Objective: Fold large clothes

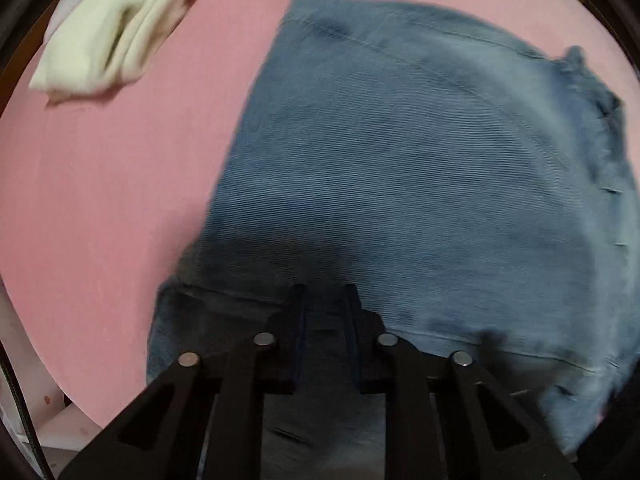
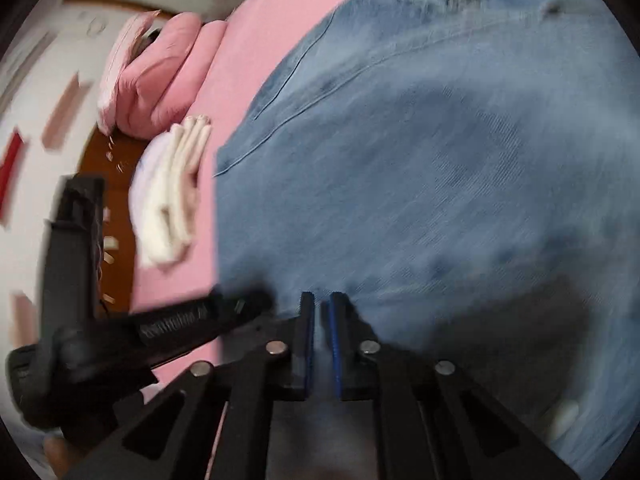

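A pair of blue denim jeans (image 1: 400, 168) lies folded on the pink bed sheet (image 1: 100, 208). My left gripper (image 1: 326, 292) is shut on the near edge of the jeans, with denim between its fingers. In the right wrist view the jeans (image 2: 420, 160) fill most of the frame. My right gripper (image 2: 322, 298) is shut on the denim edge, jaws nearly together. The left gripper's black body (image 2: 168, 332) shows at the left, close beside it.
A folded cream-white garment (image 1: 120, 36) lies on the sheet at the far left; it also shows in the right wrist view (image 2: 172, 192). Pink pillows (image 2: 160, 80) sit at the bed's end. A brown floor (image 2: 116, 200) and a white wall lie beyond the bed edge.
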Demonstrator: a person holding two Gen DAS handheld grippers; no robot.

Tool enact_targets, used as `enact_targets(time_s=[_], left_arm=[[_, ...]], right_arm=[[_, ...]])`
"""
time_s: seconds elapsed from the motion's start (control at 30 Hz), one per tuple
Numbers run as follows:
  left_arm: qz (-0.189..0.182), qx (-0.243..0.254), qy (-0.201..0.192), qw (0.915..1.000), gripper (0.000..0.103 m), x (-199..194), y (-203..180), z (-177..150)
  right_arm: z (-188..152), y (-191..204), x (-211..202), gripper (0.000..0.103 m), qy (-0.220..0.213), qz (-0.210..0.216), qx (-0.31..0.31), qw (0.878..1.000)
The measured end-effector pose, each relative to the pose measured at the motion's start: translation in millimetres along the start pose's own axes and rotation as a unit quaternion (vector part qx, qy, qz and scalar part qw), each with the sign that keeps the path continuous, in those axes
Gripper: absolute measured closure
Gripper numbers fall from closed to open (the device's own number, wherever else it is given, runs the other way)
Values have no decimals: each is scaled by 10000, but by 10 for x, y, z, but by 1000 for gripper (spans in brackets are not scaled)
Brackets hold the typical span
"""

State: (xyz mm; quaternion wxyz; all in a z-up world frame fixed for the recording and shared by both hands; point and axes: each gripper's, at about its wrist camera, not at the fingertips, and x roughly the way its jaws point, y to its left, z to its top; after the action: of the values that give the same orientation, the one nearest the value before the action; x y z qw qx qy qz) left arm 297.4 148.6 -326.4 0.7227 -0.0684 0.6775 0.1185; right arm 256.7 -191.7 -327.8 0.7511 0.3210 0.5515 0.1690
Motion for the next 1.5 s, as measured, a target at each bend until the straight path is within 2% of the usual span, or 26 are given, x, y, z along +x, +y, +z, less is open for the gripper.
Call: enact_targets(time_s=[0.07,0.1,0.13,0.23,0.27,0.3,0.37,0.4,0.47,0.53,0.6,0.67,0.73,0.8,0.87,0.9,0.97,1.03,1.07,1.13,1.23,1.27,1.3,1.37,1.43,1.5], left_arm=[[366,112,-155,9991,102,45,90,22],[325,161,-206,9991,102,63,142,52],[228,113,-187,9995,102,78,182,74],[-38,-226,-73,9997,102,103,291,131],[-29,-293,-93,9995,102,102,295,141],[-1,-327,-188,9993,102,99,295,140],[135,-309,-337,9989,102,72,267,88],[230,-258,-410,9986,102,-5,200,42],[259,21,-604,9978,102,-161,33,-77],[-124,322,-678,9971,102,-277,-99,-160],[-842,485,-552,9937,102,-366,-244,-224],[-1406,226,-361,9892,101,-393,-290,-246],[-1572,-19,-90,9875,100,-297,-337,-252],[-1358,-45,89,9907,100,-181,-372,-268],[-934,-88,57,9956,100,-128,-221,-296],[-720,-198,27,9972,100,-97,-73,-310],[-697,-479,30,9964,101,-22,157,-303],[-168,-736,-113,9971,101,7,398,-286],[-232,-755,-130,9968,102,23,466,-278],[-483,-858,-134,9951,102,49,536,-310],[-27,-347,-381,9987,102,-42,353,-396],[-69,-221,-490,9985,102,-108,246,-424],[-283,-154,-575,9978,102,-166,172,-447],[-875,47,-656,9940,101,-252,5,-472],[-1434,433,-487,9875,100,-235,-260,-444],[-1796,637,-357,9810,100,-152,-481,-343]], right_arm=[[83,-258,-275,103,-612,-698,-439,9947],[102,-402,-431,103,-817,-1032,-580,9896],[126,-575,-601,103,-938,-1108,-642,9873],[117,-958,-1166,103,-1428,-2497,-545,9562],[119,-1013,-1262,103,-1456,-2386,-449,9591],[138,-1040,-1320,103,-1412,-2655,-284,9533],[154,-923,-1342,103,-1562,-4022,-276,9017],[150,-873,-1382,103,-1701,-4019,-178,8996],[87,-734,-1472,103,-2144,-3023,165,9286],[30,-581,-1380,103,-2238,-1872,436,9555],[-13,-381,-1056,103,-1905,-968,571,9752],[-88,-241,-682,103,-1381,-318,745,9871],[-135,-180,-389,103,-986,162,960,9904],[-176,-180,-286,103,-747,125,1066,9914],[-105,-311,-307,103,-570,-198,1002,9931],[-99,-391,-385,103,-548,-423,843,9940],[-110,-504,-662,103,-675,-1299,448,9882],[-101,-746,-991,103,-820,-1710,416,9810],[-91,-820,-1105,103,-901,-2006,433,9746],[-47,-891,-1244,103,-871,-1998,366,9753],[-14,-616,-1150,103,-832,-2668,-29,9601],[-15,-450,-1078,103,-917,-2703,-214,9581],[-25,-319,-1008,103,-971,-2380,-318,9659],[-15,-96,-821,103,-905,-1256,-293,9875],[-20,-13,-521,103,-569,-263,-102,9980],[30,0,-276,103,-463,122,4,9989]])
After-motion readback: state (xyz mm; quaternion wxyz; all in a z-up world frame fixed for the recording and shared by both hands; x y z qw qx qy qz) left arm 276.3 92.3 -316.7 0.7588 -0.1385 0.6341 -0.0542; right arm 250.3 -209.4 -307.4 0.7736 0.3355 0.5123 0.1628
